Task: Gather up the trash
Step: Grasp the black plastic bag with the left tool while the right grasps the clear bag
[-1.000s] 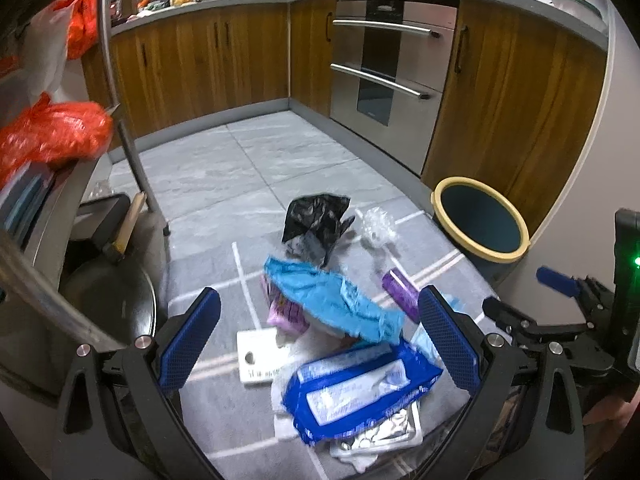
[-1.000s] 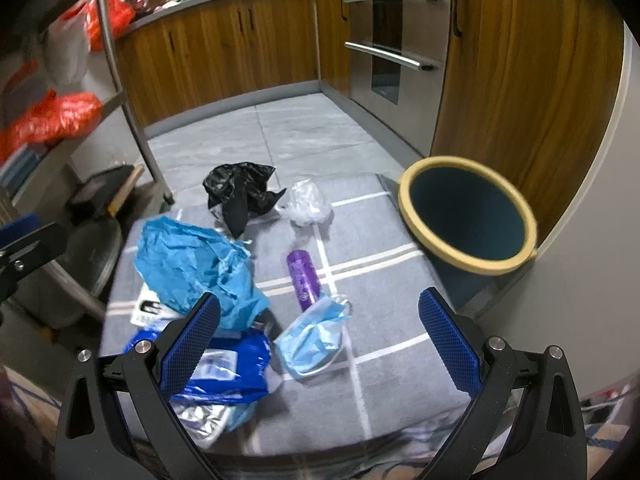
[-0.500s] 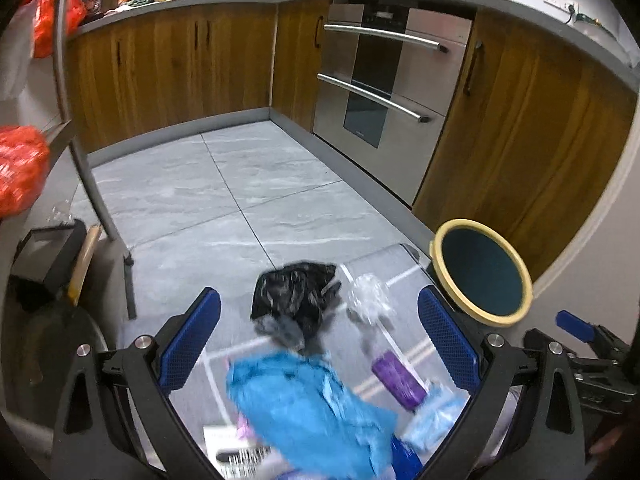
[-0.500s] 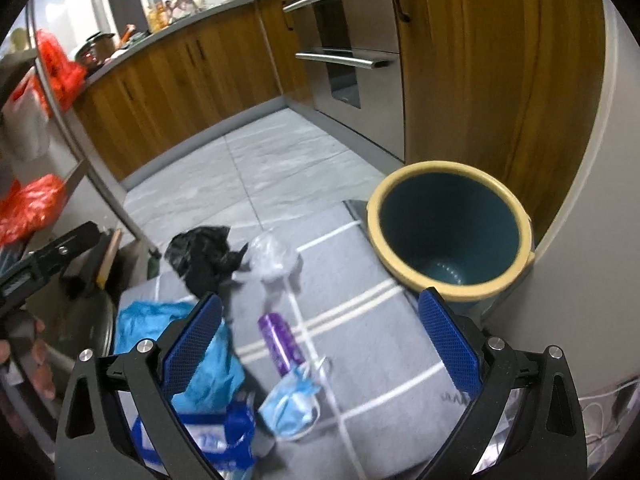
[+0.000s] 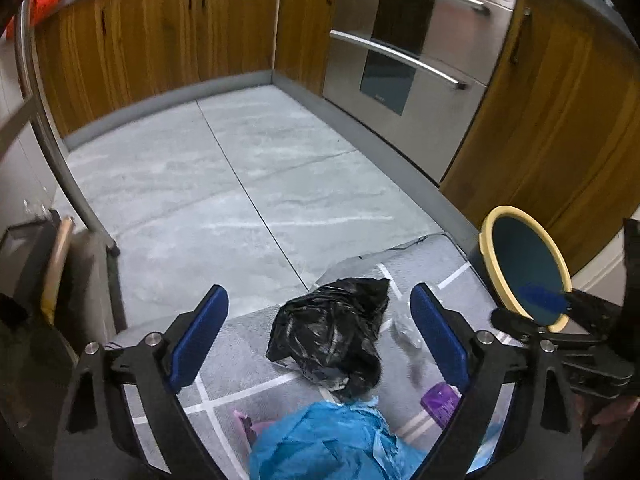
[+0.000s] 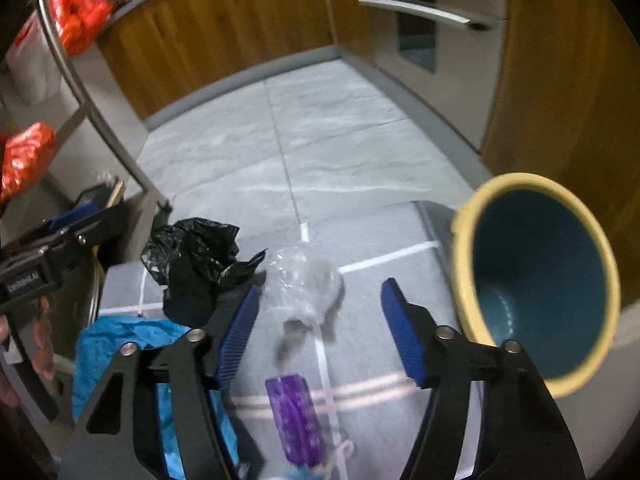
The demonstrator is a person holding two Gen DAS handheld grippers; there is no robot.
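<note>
A crumpled black plastic bag [image 5: 332, 340] lies on the grey mat [image 5: 240, 360], between the fingers of my left gripper [image 5: 320, 334]. Its jaws are closing and the pads stand clear of the bag. A clear plastic bag [image 6: 304, 284] lies just ahead of my right gripper [image 6: 320, 320], whose jaws are also closing, with the pads apart from the bag. A yellow-rimmed teal bin [image 6: 516, 180] stands to the right, also seen as the bin [image 5: 512, 211] in the left wrist view. A purple wrapper [image 6: 294, 416] and a crumpled blue sheet [image 5: 332, 444] lie nearer to me.
Wooden cabinets [image 5: 160, 40] and a steel oven [image 5: 404, 64] line the far side of the grey tiled floor [image 5: 240, 168]. A metal rack leg [image 5: 60, 148] with a dark box beside it stands at the left, orange bags [image 6: 76, 16] on the rack.
Both grippers moved forward and down over the mat. The black bag now sits between the left fingers, the clear bag in front of the right fingers. The right jaws have narrowed clearly.
</note>
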